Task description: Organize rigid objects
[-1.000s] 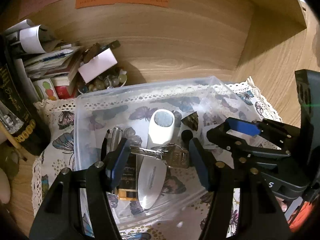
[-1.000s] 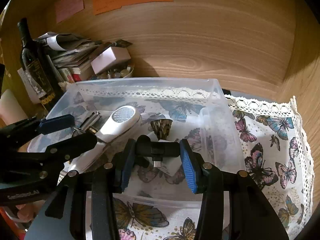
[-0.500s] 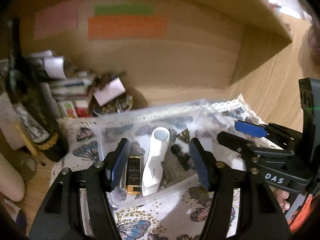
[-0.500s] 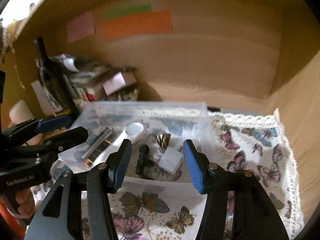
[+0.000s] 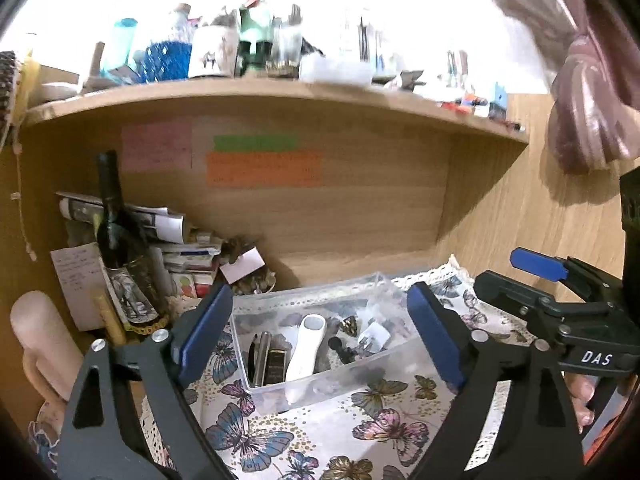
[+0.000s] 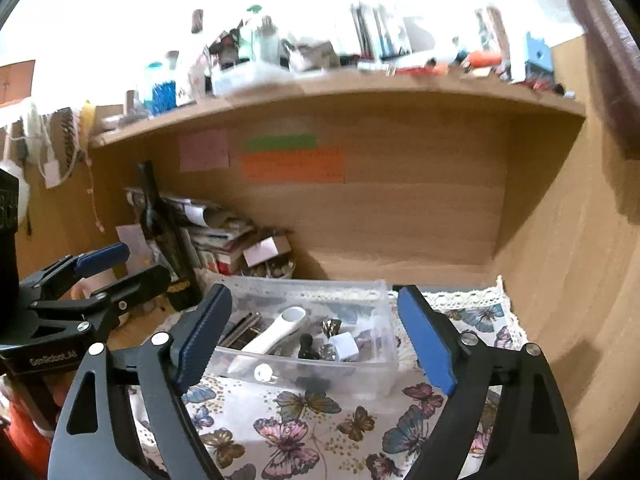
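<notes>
- Rigid objects sit gathered inside a clear rectangular plastic bin [image 5: 320,376] that rests on a butterfly-print, lace-edged cloth [image 5: 384,424] on the worktop, under a wooden shelf.
- Inside the bin, from left to right: a slim metal cylinder [image 5: 261,356], a dark block with a gold label [image 5: 277,366], a long white plastic handheld device [image 5: 306,346], a small black adapter [image 5: 341,350] and a small white cube [image 6: 346,346].
- Left gripper [image 5: 320,340] hovers on the near side of the bin, jaws spread wide, holding nothing.
- Right gripper [image 6: 316,340] hangs likewise, jaws spread and empty.
- Judging by this, the sorting looks nearly or fully done: no loose item shows on the cloth around the bin.
- Clutter at far left, a dark wine bottle [image 5: 116,236] and stacked papers [image 5: 176,248], appears to be outside the task.
</notes>
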`<state>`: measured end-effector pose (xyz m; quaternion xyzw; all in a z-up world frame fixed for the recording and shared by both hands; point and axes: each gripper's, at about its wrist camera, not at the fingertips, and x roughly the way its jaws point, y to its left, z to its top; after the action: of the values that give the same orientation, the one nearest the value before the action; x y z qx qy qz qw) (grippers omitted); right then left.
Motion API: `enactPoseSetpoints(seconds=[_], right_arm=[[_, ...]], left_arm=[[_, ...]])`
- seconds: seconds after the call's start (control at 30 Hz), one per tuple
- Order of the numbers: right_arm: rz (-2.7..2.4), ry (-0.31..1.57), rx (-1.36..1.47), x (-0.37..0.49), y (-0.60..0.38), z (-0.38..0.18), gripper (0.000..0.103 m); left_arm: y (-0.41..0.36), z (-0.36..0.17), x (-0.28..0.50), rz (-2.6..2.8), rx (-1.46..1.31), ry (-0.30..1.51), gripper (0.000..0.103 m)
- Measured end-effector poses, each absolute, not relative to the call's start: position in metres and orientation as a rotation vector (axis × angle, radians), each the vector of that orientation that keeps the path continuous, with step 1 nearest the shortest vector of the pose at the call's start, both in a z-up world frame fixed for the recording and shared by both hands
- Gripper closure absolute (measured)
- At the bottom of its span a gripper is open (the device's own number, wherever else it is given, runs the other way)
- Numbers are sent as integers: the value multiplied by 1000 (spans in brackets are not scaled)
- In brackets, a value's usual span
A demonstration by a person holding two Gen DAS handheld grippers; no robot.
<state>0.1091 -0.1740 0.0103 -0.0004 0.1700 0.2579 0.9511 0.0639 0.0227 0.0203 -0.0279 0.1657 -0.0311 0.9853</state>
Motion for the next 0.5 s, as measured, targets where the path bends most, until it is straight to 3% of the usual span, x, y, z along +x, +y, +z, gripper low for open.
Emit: enactPoseSetpoints(seconds=[0.5], right_arm=[[527, 304, 22, 80, -188, 13, 17]], left_arm=[[14, 28, 33, -59, -48, 290, 9]])
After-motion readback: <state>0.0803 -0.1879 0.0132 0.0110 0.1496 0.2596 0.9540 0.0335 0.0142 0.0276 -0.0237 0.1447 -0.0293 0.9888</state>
